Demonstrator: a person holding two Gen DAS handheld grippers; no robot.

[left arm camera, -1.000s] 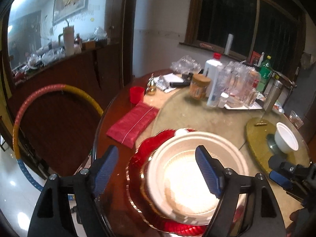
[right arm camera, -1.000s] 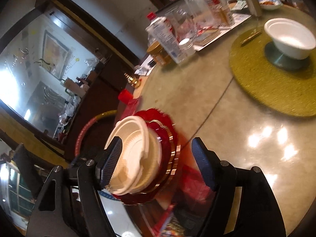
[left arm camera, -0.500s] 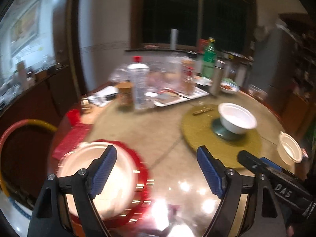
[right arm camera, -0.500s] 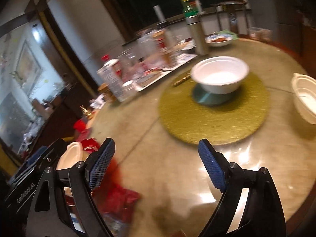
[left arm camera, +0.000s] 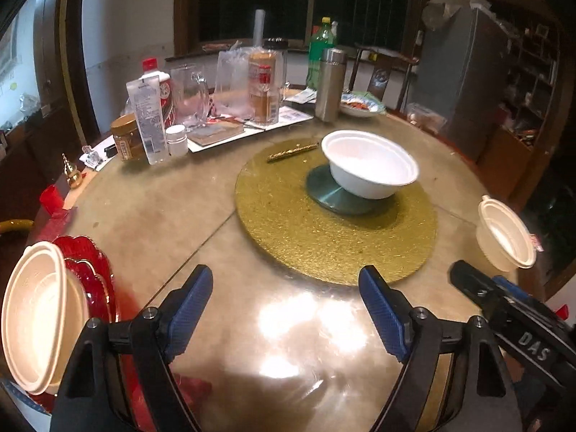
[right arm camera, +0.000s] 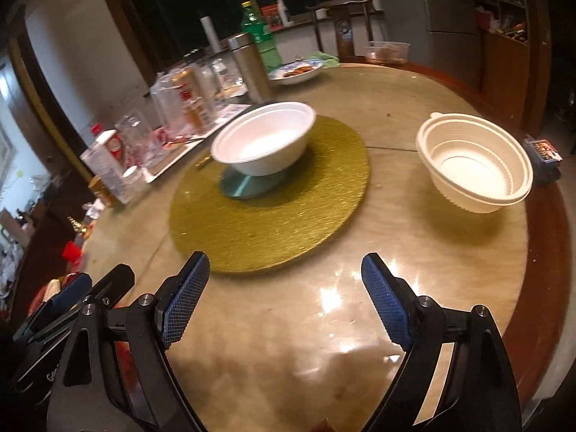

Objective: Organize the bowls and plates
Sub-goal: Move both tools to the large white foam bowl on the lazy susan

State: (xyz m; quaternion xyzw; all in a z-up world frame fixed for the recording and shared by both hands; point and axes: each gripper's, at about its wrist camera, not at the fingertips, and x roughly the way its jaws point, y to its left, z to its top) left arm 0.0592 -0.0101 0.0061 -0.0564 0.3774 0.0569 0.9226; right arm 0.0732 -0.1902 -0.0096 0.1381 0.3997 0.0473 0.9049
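A white bowl (left arm camera: 370, 162) (right arm camera: 264, 142) sits on a dark green saucer (left arm camera: 329, 194) on the round gold mat (left arm camera: 324, 230) (right arm camera: 273, 216). A cream ribbed bowl (left arm camera: 504, 234) (right arm camera: 475, 169) stands near the table's right edge. Cream bowls (left arm camera: 32, 309) rest on stacked red plates (left arm camera: 91, 273) at the left edge. My left gripper (left arm camera: 284, 306) is open and empty above the near table. My right gripper (right arm camera: 286, 298) is open and empty just short of the mat, to the right of the left one.
Bottles, jars, a glass mug, a steel flask (left arm camera: 329, 84) and a tray crowd the far side of the table. A dish of food (right arm camera: 297, 70) lies behind them. A gold stick (left arm camera: 293, 151) lies on the mat. A red cup (left arm camera: 50, 198) stands far left.
Both grippers swung right from the red plate stack toward the table's middle. The stack now lies at the left edge; the gold mat and cream bowl came into view.
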